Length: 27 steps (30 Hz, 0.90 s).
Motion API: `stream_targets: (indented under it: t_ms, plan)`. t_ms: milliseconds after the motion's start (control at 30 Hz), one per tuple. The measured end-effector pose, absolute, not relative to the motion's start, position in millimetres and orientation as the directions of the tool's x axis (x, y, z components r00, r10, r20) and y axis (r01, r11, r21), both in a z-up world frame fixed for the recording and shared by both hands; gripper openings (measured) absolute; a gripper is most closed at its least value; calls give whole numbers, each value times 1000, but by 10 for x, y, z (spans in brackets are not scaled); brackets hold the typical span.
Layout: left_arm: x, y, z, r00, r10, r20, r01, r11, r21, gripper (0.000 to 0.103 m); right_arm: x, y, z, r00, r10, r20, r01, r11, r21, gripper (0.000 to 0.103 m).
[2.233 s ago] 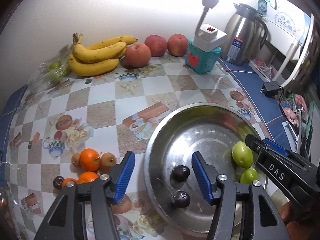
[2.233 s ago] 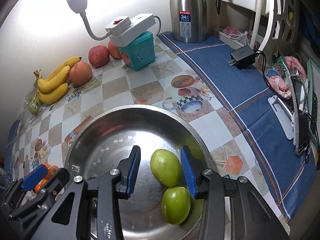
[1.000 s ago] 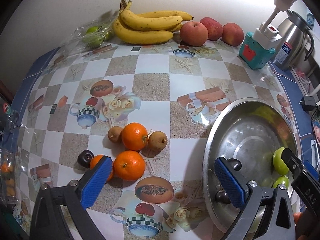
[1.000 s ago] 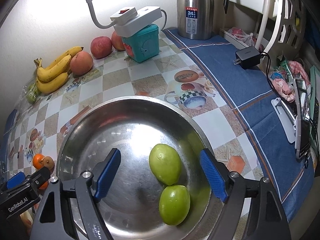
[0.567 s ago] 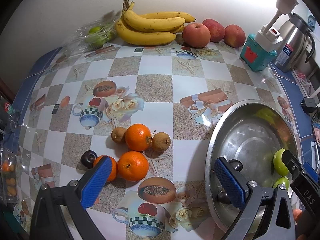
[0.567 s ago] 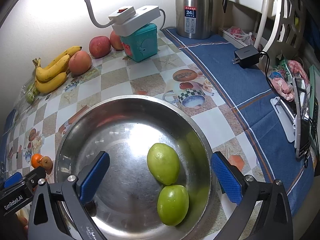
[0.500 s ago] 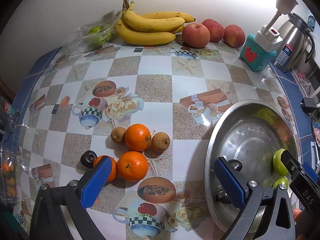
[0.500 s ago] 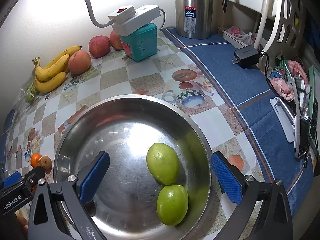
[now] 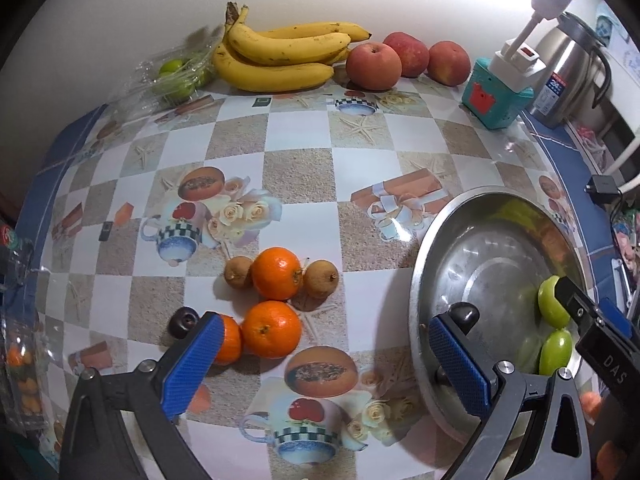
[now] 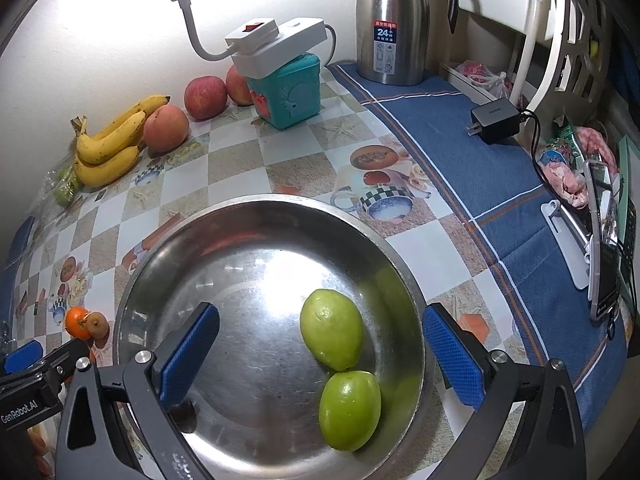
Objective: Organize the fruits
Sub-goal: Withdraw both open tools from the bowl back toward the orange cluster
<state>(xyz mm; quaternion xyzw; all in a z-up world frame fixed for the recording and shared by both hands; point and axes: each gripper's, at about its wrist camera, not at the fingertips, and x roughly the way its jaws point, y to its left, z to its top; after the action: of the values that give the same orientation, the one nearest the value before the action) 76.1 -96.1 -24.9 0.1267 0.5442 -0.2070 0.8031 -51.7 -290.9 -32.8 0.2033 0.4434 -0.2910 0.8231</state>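
A steel bowl [image 10: 256,216] [image 9: 448,224] holds two green fruits [image 10: 332,334] [image 10: 350,410] and dark plums [image 9: 464,312]. My right gripper [image 10: 320,354] is open wide and empty, just above the bowl, with the green fruits between its fingers. My left gripper [image 9: 324,360] is open wide and empty above the table left of the bowl. Near its left finger lie oranges [image 9: 271,328] [image 9: 278,267] [image 9: 229,339], two small brown fruits [image 9: 320,278] [image 9: 237,272] and a dark plum [image 9: 183,321].
Bananas [image 9: 280,56], three apples [image 9: 374,65] and a bag of green fruit [image 9: 176,76] line the back wall. A teal box with a power strip [image 10: 286,92], a steel thermos [image 10: 394,20] and a black charger [image 10: 496,118] stand at the right.
My left gripper left the bowl, swung left toward the oranges and opened wide. My right gripper opened wide and let go of the green fruit. Little has moved in the last half second.
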Motion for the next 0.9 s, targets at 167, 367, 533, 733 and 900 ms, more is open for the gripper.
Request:
stream_targets:
  t_ms: [167, 367, 533, 733, 900]
  plan:
    - [795, -849, -201, 347, -173, -922, 491, 871, 21, 103, -509, -2861, -308, 447, -290, -846, 650, 755, 84, 101]
    - [913, -591, -171, 412, -72, -909, 431, 894, 124, 103, -470, -2780, -325, 431, -271, -861, 630, 774, 72, 101]
    - [1058, -295, -155, 404, -65, -912, 351, 932, 90, 103, -424, -2665, -371, 414, -252, -875, 607, 793, 58, 101]
    - [1196, -7, -176, 386, -68, -920, 267, 963, 41, 103, -337, -2443, -380, 429, -191, -883, 564, 820, 96, 101]
    - [1305, 258, -204, 366, -77, -928, 192, 981, -5, 103, -219, -2164, -319, 467, -137, -874, 502, 854, 135, 101]
